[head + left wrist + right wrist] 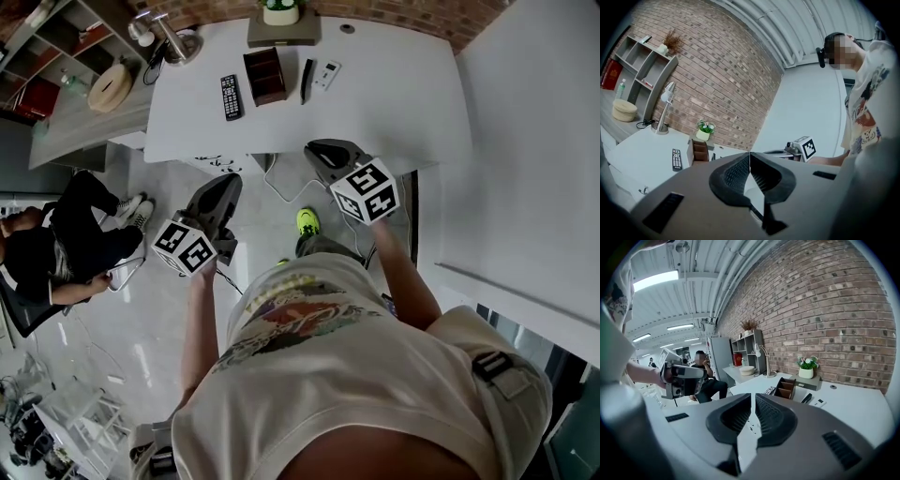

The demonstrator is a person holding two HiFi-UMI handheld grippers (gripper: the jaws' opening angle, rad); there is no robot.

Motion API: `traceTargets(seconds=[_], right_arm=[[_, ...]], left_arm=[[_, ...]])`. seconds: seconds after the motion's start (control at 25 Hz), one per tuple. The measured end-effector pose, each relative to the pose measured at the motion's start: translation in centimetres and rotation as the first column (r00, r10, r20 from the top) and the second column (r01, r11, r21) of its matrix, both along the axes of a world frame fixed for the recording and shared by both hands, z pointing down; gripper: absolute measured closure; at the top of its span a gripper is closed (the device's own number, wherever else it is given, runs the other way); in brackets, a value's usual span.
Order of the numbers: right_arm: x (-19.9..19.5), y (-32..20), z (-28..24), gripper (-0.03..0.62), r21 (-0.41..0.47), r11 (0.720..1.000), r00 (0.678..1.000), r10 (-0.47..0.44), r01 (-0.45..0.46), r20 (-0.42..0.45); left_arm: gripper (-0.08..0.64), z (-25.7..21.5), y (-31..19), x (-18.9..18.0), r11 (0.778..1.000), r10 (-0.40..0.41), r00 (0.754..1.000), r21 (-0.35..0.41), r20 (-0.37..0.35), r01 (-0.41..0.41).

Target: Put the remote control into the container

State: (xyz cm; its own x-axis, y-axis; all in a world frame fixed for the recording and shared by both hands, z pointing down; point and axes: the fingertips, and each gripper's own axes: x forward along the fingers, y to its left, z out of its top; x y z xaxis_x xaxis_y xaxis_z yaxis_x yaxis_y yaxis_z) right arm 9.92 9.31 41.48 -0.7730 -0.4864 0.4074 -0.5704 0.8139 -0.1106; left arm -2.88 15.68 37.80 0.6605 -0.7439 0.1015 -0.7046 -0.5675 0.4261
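A black remote control (231, 97) with rows of buttons lies flat on a white surface (394, 103), untouched. Just to its right stands the container (265, 75), a brown open-topped box with dividers inside; the two sit close together but apart. On the far side of the container lie a slim dark remote (307, 81) and, beside that, a small white remote (327, 75). Behind the container, against a brick wall (722, 70), a potted plant (281, 11) sits on a low grey block. A desk lamp (172, 42) stands at the surface's left corner.

Both tools are well short of the remote controls. The left hand-held gripper (228, 187) is over the pale floor in front of the surface. Its own view shows its jaws pressed together at the tips, with nothing between them. The right hand-held gripper (319, 152) is by the surface's near edge. Its jaws are closed to a thin slit and are also empty. Each carries a cube with black-and-white square markers.

The person holding them wears a pale printed T-shirt. To the left, another person (66, 248) in dark clothes sits on a chair. An open shelf unit (642, 70) stands at the wall.
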Motion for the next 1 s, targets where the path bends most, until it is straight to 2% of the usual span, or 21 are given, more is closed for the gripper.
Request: traceTargets(seconds=[0.44,0.72,1.0], right_arm=[[1.3,-5.4,1.6,0.577,-0.021,0.999,0.999,-0.037,0.037,-0.007],[1.8,-6.1,2.7,0.575,-0.045,0.998,0.999,-0.04,0.04,0.009],[1.6,-7.1,4.3,0.575,-0.081,0.996,0.999,-0.041,0.039,-0.021]], left_arm=[[0.554,0.3,-5.3,1.8,0.998,-0.061,0.998,-0.022,0.007,0.061],[0.554,1.1,-6.6,2.9,0.998,-0.048,0.999,-0.045,0.024,0.049],[0.554,1.7,-8.3,2.1,0.997,-0.054,0.998,-0.058,0.014,0.054]])
